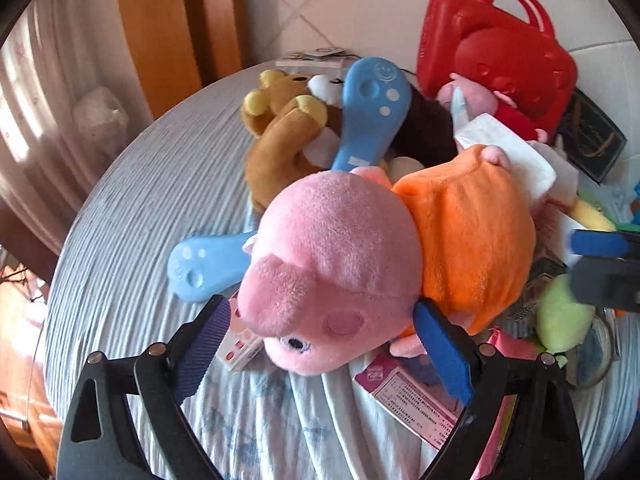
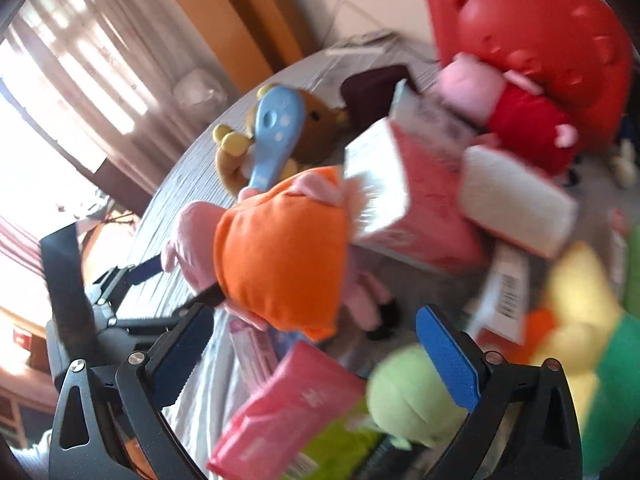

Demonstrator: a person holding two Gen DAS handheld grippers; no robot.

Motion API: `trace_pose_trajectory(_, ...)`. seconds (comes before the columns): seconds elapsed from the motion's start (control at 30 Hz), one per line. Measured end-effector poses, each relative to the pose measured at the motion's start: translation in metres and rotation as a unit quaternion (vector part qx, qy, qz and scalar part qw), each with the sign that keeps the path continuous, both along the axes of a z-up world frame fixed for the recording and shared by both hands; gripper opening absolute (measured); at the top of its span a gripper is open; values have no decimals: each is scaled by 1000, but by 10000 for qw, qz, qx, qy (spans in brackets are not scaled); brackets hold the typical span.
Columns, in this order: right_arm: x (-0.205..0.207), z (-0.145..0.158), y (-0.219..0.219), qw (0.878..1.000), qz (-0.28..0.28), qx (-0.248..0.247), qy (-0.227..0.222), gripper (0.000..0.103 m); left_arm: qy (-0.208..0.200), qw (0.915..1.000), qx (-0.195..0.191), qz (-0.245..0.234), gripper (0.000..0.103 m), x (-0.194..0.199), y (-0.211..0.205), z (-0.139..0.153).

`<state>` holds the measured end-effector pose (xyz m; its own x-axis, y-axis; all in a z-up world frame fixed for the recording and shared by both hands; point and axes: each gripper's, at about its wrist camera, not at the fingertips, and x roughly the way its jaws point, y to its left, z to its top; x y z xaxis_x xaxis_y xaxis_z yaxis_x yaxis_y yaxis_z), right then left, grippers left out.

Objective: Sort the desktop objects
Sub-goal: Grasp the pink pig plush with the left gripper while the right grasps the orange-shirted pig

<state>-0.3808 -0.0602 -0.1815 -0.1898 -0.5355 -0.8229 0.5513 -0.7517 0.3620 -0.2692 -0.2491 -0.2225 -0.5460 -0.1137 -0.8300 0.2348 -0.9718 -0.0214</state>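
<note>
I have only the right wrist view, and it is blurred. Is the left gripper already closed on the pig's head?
Observer: No. The left gripper is open, with one finger on each side of the pig head.
Operator: Is something under the head?
Observer: Yes. A blue paddle lies flat, with its handle end hidden under the head.
Operator: Anything else there?
Observer: A small box lies beneath the snout, beside the gripper's left finger.
</note>
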Motion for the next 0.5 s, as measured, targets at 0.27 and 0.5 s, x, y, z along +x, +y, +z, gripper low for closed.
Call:
trace_pose_trajectory(0.27, -6, -25, -34, 9996, 204, 83, -182, 103, -28, 9986, 328, -408, 94, -9, -6, -8)
trace_pose_trajectory(0.5, -3, -35, -38, 9989, 132, 458, 10, 71, -55, 9976, 285, -633, 76, -14, 4, -12)
